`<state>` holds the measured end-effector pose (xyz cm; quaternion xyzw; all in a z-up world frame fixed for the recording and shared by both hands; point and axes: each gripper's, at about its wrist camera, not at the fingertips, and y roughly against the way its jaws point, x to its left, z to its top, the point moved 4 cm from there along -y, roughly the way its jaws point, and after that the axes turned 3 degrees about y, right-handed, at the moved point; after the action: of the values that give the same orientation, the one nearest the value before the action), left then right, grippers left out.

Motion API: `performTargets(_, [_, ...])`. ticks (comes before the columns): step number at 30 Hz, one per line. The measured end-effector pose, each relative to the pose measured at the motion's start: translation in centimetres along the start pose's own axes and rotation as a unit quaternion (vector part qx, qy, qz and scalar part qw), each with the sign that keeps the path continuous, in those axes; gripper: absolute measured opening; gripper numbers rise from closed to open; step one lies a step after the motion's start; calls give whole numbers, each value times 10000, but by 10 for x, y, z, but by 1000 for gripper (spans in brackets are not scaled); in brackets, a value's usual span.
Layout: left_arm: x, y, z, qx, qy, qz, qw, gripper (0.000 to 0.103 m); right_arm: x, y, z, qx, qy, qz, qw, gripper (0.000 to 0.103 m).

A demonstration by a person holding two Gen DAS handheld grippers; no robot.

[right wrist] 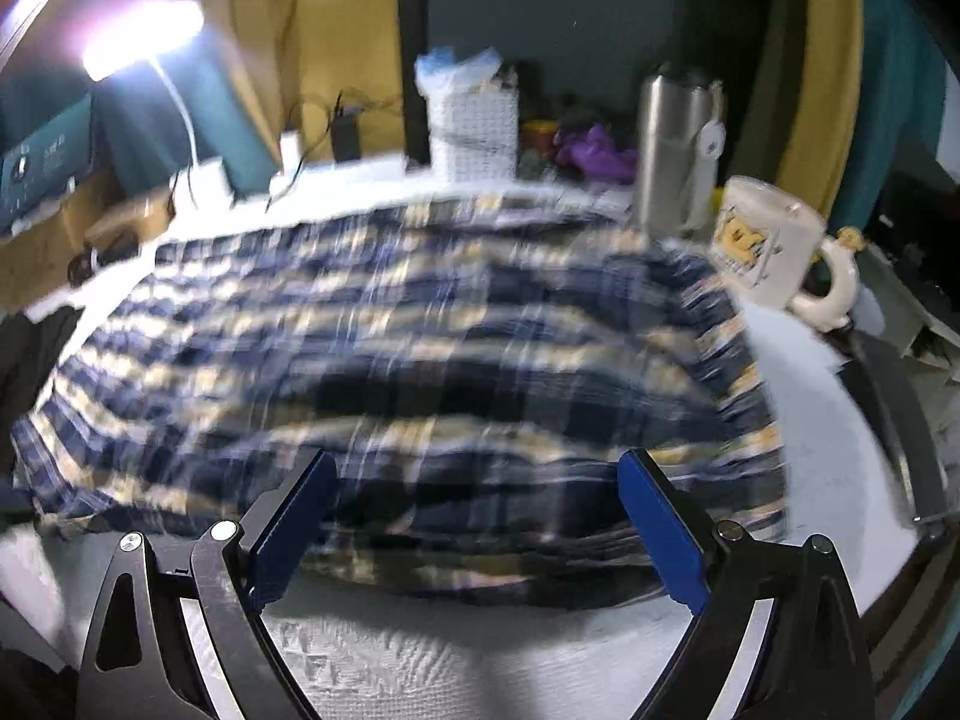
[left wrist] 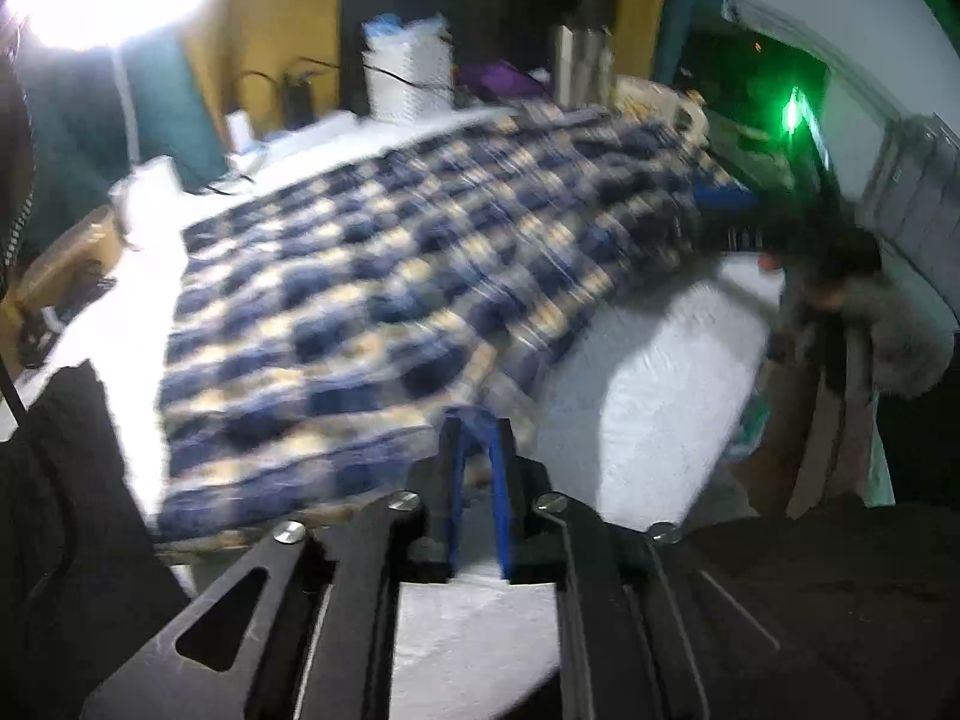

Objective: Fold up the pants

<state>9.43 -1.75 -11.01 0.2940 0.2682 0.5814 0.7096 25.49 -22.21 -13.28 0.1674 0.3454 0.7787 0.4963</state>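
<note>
Plaid pants (right wrist: pixel 384 360) lie spread on the white-covered table (right wrist: pixel 420 672), both views blurred.

My left gripper (left wrist: pixel 477 438) has its jaws nearly together at the near hem; I cannot tell whether cloth is pinched. My right gripper (right wrist: pixel 477 516) gapes wide over the fabric edge, empty. I judge both should catch matching corners before lifting. A mug (right wrist: pixel 762 252), steel flask (right wrist: pixel 678 150) and white holder (right wrist: pixel 474 126) stand behind; contents unclear.
</note>
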Motion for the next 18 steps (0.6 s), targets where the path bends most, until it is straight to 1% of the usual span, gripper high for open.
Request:
performTargets(1, [7, 4, 3, -98, 92, 63, 9999, 30, 2, -5, -4, 102, 56, 4, 9999, 95])
performTargets(2, [15, 8, 5, -185, 181, 111, 9996, 49, 4, -8, -7, 178, 86, 2, 9998, 95])
performTargets(3, [24, 9, 7, -283, 307, 188, 9990, 60, 5, -8, -10, 147, 84, -8, 9999, 95])
performTargets(5, [42, 5, 8, -280, 518, 411, 9974, 62, 6, -7, -13, 177, 59, 0, 9998, 95])
performTargets(6, [52, -1, 7, -200, 615, 550, 9964, 62, 6, -6, -14, 186, 71, -7, 9998, 95])
performTargets(10, [79, -24, -4, 209, 861, 872, 9922, 62, 5, -1, -20, 200, 27, -14, 9998, 95])
performTargets(13, [90, -31, -15, 395, 1017, 933, 9896, 62, 5, 2, -24, 211, -2, -15, 9998, 95])
performTargets(15, [90, -28, -17, 365, 938, 952, 9904, 62, 5, 5, -26, 216, -51, -45, 9997, 95])
performTargets(16, [90, -26, -18, 373, 949, 977, 9900, 62, 4, 7, -28, 224, -84, -82, 9997, 95])
performTargets(18, [93, -22, -16, 343, 1023, 964, 9895, 62, 2, 12, -30, 217, -197, -24, 9996, 95])
